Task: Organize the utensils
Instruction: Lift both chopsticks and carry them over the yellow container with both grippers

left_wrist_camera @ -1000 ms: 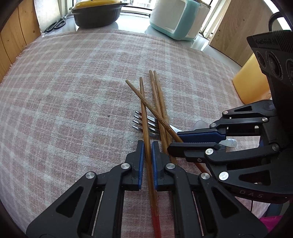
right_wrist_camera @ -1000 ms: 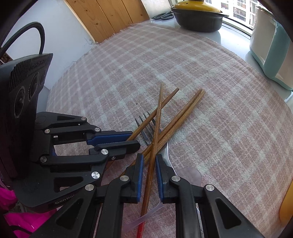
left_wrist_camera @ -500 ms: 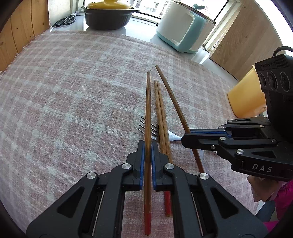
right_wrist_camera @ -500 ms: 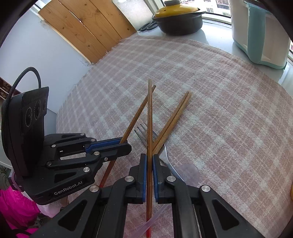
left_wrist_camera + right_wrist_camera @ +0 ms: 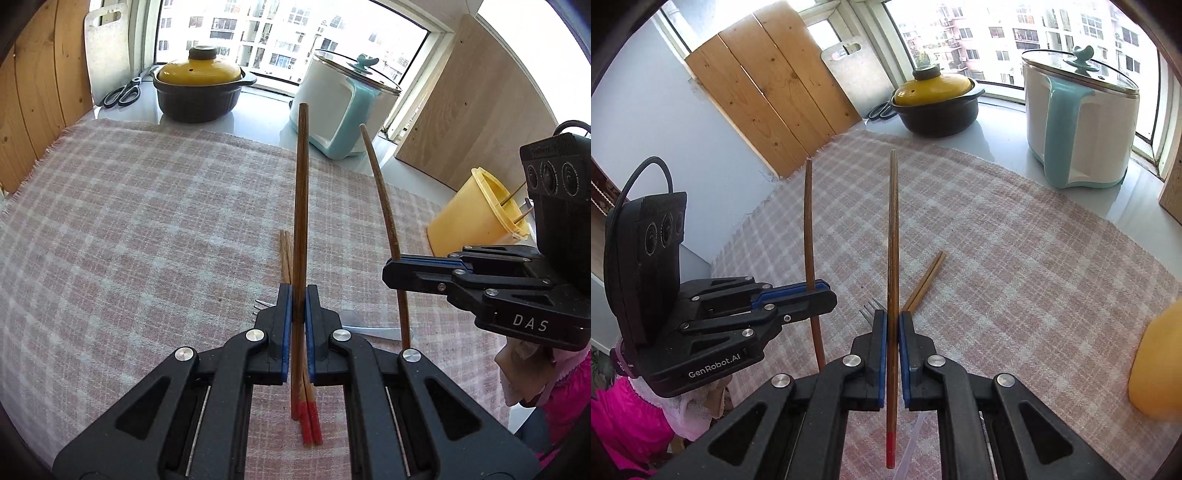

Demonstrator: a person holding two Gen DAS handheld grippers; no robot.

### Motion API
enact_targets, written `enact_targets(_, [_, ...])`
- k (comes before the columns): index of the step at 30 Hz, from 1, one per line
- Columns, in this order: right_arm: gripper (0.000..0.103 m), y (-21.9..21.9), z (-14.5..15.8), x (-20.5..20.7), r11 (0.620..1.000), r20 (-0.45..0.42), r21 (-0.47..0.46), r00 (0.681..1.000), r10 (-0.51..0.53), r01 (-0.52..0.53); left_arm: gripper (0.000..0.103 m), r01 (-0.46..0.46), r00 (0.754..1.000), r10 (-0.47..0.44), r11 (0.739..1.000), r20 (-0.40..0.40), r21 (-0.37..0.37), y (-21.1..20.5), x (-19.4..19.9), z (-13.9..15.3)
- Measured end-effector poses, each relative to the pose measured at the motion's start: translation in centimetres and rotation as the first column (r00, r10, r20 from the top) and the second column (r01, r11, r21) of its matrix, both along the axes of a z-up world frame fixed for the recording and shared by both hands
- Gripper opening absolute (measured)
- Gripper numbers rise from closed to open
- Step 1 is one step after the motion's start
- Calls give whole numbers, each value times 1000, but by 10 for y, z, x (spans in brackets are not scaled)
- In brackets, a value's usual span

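Note:
My left gripper [image 5: 297, 295] is shut on a red-tipped wooden chopstick [image 5: 301, 206] and holds it tilted up above the checked cloth. My right gripper [image 5: 893, 321] is shut on another chopstick [image 5: 892, 236], also raised; it shows in the left wrist view [image 5: 384, 206] to the right. The left gripper and its chopstick [image 5: 809, 229] show at the left in the right wrist view. Two more chopsticks [image 5: 925, 282] and a metal fork [image 5: 868, 308] lie on the cloth beneath both grippers. A yellow holder cup [image 5: 476, 214] with sticks in it lies at the right.
A yellow-lidded black pot [image 5: 199, 92], scissors [image 5: 122, 92] and a white-and-teal appliance [image 5: 343, 110] stand at the back by the window. Wooden panels [image 5: 768, 85] line the left. The pink checked cloth [image 5: 147, 221] covers the table.
Both grippers closed on a chopstick each and lifted them off the cloth, tilting them upward. Two chopsticks and the fork stayed lying on the cloth.

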State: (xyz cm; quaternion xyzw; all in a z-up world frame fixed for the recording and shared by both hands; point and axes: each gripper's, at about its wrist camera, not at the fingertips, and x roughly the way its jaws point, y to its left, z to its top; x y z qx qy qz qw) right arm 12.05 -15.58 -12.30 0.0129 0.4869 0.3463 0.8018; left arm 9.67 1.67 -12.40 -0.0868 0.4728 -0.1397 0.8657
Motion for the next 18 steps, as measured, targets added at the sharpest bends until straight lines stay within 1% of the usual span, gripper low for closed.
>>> enact_targets(3, [4,-13,10,-1,1000,21,11,1000,-22,22,4,17,1000,-17,1000,19,-8,-6,2,8])
enact_targets(9, [4,-32,28,-3,997,79,0,994,-73,73,4,57,997,-55,998,54,-25,-22,4,25])
enact_targets(18, [4,-74,54,-4,987,149,-6,976,-159,162,4,136,986,-132,990,104,-26,-57,11,46])
